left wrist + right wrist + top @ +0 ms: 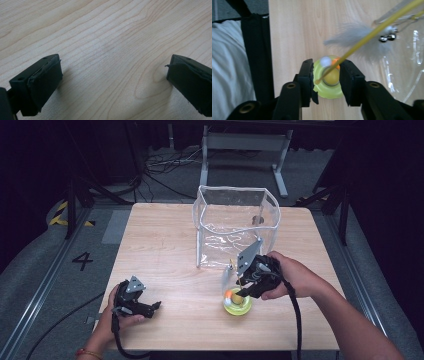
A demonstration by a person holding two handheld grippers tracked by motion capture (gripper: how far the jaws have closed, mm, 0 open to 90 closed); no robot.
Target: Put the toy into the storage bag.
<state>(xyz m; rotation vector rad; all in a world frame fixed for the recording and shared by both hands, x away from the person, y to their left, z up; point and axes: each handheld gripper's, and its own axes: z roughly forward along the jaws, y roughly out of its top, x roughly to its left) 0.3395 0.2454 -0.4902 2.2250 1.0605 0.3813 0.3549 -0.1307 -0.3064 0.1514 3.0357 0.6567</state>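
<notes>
A cat toy with a round yellow-green base (239, 308) (328, 91) stands on the wooden table (165, 245) near its front right. A thin yellow wand (372, 32) rises from the base, carrying a grey feather (359, 42) (227, 272) and small bells (387, 37). My right gripper (245, 292) (327, 80) is shut on the base, one jaw pressed against each side. My left gripper (155, 306) (112, 82) rests low over bare table at the front left, open, with nothing between its jaws.
A tall clear plastic bag (235, 225) (409, 62) stands open-topped at the back middle of the table, just behind the toy. Beyond the table are a grey floor, cables and a metal stand (245, 145).
</notes>
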